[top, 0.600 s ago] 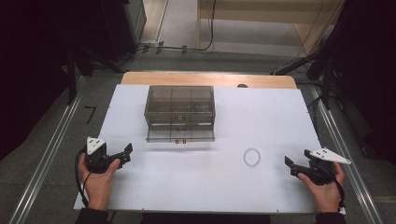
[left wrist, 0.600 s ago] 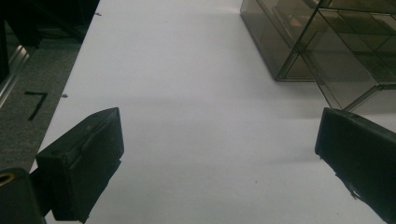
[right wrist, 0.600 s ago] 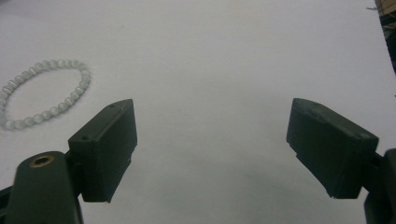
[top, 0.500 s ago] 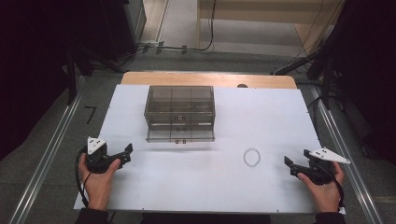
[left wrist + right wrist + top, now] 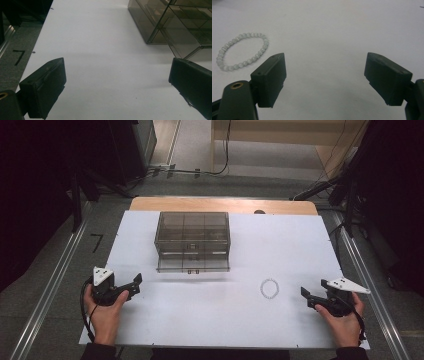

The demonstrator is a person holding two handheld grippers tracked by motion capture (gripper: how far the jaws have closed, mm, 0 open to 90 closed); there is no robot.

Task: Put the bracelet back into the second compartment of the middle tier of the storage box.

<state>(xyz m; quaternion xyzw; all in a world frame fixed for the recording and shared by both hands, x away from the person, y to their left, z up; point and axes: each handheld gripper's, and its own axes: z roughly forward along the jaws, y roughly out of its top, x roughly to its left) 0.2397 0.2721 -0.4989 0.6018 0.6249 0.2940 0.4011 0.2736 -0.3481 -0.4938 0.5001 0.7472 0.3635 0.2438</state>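
Overhead, the high view takes in the whole white table (image 5: 250,245) with one smoky clear drawer box (image 5: 192,240) standing toward its far side, left of the middle. One bead bracelet (image 5: 270,288) lies flat on the table on the near side of the box and off to its right, well apart from it. The left gripper (image 5: 131,285) is held in the left hand (image 5: 105,312) nearer the person than the box and to its left; the right gripper (image 5: 307,297) sits in the right hand (image 5: 345,320) far to the right of the box, just beyond the bracelet. Both grippers have their jaws spread with nothing between them. Next, the left gripper view adds detail the overhead lacks: the box (image 5: 175,22) fills the upper right corner, and its see-through walls reveal inner dividers and several compartments, while bare table (image 5: 105,50) lies between the two wide-apart black jaws of this gripper (image 5: 113,82). A black tape mark (image 5: 18,56) sits on the grey floor at the left edge. Finally, the right gripper view alone shows the bracelet (image 5: 242,51) up close: a closed ring of small, pale, milky round beads, lying beyond and to the left of the gripper's (image 5: 325,77) left jaw, not touching it. The jaws stand open over bare table (image 5: 337,30).
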